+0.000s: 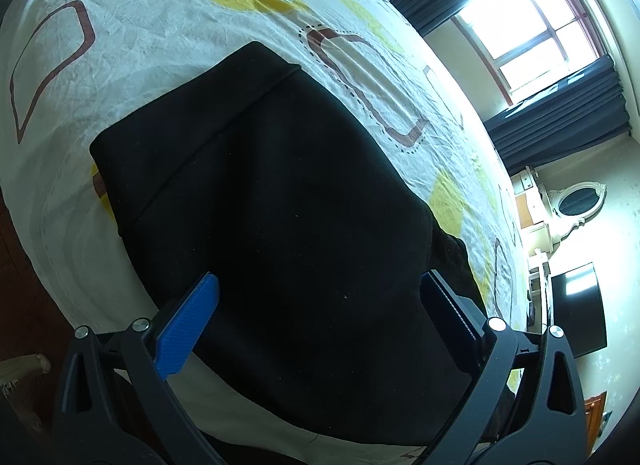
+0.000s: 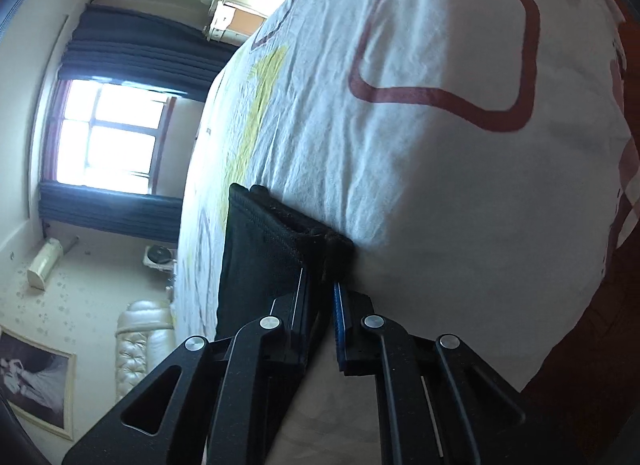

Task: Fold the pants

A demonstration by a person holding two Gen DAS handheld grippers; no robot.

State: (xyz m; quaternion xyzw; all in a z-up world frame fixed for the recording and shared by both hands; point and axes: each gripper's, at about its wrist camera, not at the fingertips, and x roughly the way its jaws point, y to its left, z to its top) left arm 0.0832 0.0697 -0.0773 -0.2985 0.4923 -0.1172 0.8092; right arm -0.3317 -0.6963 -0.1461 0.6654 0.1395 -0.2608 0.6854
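Black pants [image 1: 272, 201] lie flat on a bed with a white patterned sheet [image 1: 132, 37], folded lengthwise, a seam running across near the far end. My left gripper [image 1: 320, 285] hovers over the near part of the pants with its jaws wide open and empty. In the right wrist view, my right gripper [image 2: 320, 277] is shut on a hemmed edge of the black pants [image 2: 264, 249], which stands up from the sheet [image 2: 440, 185].
The bed's edge runs along the right of the left wrist view, with a window [image 1: 532, 21], dark curtains and a dresser beyond. A dark floor [image 1: 16, 265] lies to the left. A padded headboard [image 2: 144, 337] shows in the right wrist view.
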